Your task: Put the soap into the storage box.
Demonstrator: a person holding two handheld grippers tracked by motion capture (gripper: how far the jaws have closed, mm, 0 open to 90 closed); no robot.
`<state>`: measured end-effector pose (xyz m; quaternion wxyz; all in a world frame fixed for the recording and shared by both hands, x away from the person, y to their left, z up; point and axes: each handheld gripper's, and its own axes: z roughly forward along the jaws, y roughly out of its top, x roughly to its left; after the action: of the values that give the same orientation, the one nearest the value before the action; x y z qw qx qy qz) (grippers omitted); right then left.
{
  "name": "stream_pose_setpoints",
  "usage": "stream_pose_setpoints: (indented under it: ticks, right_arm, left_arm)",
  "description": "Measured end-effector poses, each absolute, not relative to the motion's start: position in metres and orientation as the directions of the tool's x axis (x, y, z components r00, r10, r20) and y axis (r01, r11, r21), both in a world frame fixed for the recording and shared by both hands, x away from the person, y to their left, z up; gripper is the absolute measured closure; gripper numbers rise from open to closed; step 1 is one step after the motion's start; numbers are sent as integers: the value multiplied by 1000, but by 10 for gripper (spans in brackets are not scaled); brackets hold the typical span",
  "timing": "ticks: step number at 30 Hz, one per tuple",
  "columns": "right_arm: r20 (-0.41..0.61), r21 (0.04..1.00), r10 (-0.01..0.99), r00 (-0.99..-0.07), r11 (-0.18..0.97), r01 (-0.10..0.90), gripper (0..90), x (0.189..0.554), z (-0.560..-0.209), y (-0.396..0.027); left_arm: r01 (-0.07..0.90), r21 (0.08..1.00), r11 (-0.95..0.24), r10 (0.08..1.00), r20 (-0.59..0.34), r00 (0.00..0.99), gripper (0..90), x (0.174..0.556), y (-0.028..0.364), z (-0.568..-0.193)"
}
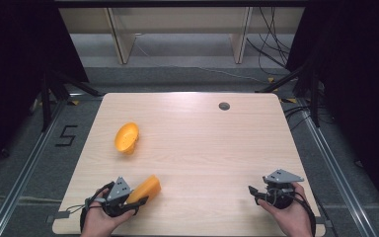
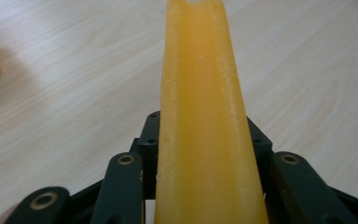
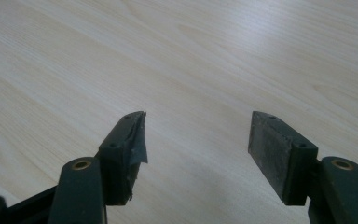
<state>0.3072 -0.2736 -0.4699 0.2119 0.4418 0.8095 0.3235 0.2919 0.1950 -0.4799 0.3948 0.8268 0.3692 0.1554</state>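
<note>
I have the left gripper clamped on an orange cup near the front left corner of the table. From the high view the cup lies on its side, its length pointing away toward the upper right, and I cannot tell whether it rests on the wood or sits just above it. In the left gripper view the cup wall runs straight up between the black jaws, which press it from both sides, so the grip looks firm and centred.

A second orange cup lies tipped on the table farther back on the left side, well apart from the one I hold, its open mouth turned toward the camera. (I read these two as a pair meant to go together, likely stacked, but that is my guess from how they lie.)

The right gripper waits near the front right corner, jaws spread wide over bare wood, holding nothing.

I judge the step in hand to be the pick-up of the near cup, with the carry not yet made. Next I would need to lift it clear, turn the wrist so its mouth or base lines up with the far cup, and travel back and slightly left. The far cup lies loose and could roll when touched, so bringing the free right gripper over to steady it seems wise.
</note>
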Motion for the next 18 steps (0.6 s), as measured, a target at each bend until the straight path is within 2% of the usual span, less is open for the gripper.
stream_pose_setpoints:
  ticks: [2,9,13,18]
  right_arm:
    - [-16,708,863,-506,367,604,373,306,-469,-272]
    - [-15,710,863,-505,365,603,373,306,-469,-272]
    - [-30,711,866,-500,370,598,373,306,-469,-272]
    - [-25,716,866,-499,363,596,372,306,-469,-272]
  left_arm:
    - [504,774,-383,757,-50,651,606,297,197,-474]
    - [532,789,-307,829,-53,557,606,310,201,-457]
    - [560,803,-203,882,-98,460,607,325,205,-449]
    - [546,819,-176,923,-55,380,607,342,213,-434]
